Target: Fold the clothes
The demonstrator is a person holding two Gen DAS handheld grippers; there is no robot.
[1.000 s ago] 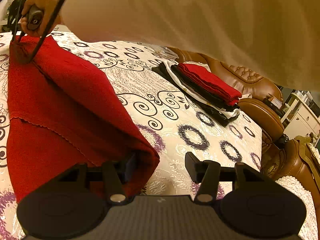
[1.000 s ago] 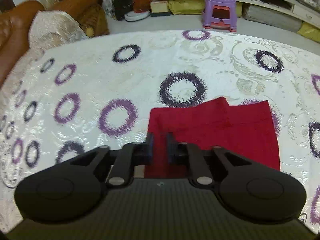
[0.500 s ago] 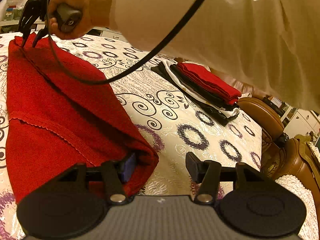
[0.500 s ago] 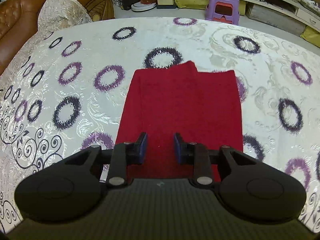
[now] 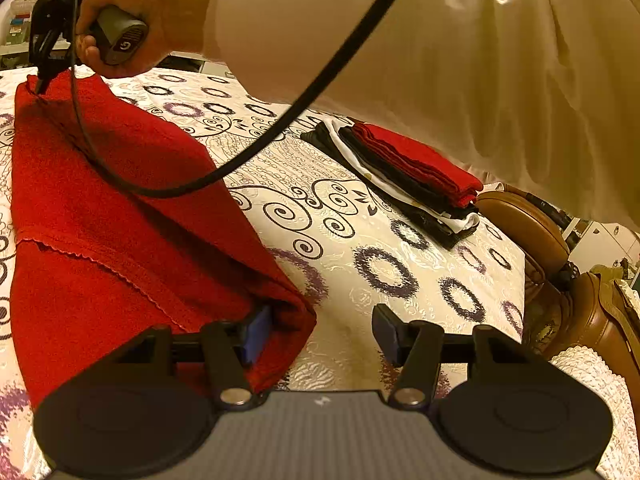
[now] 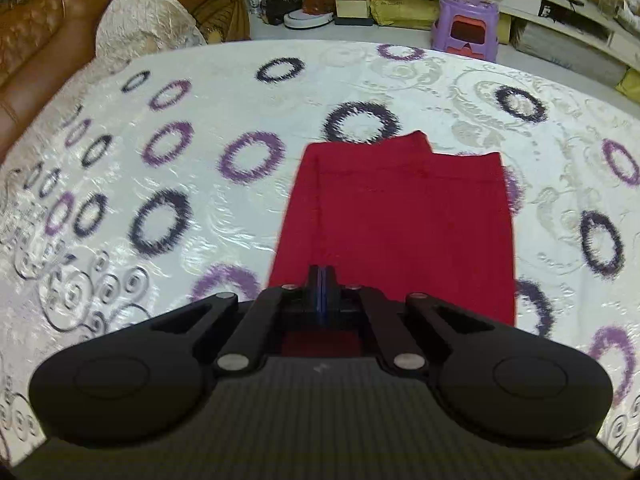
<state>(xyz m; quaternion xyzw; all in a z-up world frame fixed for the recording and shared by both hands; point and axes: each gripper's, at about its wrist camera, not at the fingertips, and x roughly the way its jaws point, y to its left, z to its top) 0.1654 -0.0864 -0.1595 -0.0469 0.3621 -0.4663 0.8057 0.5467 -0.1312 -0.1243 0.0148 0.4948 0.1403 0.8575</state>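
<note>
A long red knit garment [image 5: 120, 216] lies folded lengthwise into a narrow strip on the ring-and-swirl patterned bedspread [image 5: 360, 240], stretched between the two hand-held tools. The left gripper [image 5: 320, 332] stands spread wide, its left finger tucked into the near corner of the red cloth and its right finger over bare bedspread, gripping nothing. Far ahead and to the left of it, the right gripper [image 6: 322, 284] is pressed together at the strip's opposite end; whether a fold of cloth is caught between its fingers cannot be told. A hand [image 5: 132, 24] in a cream sleeve [image 5: 440, 60] holds that tool, its black cable [image 5: 280, 120] looping over the garment. Ahead and to the right of the left gripper sits a neat stack of folded clothes [image 5: 408, 176], red on top of black and white layers, near the brown leather sofa [image 5: 528, 224]. By the look of it, several pieces are folded and stacked, while this garment is partway: narrowed, yet at full length, likely needing crosswise folds before joining the pile.
</note>
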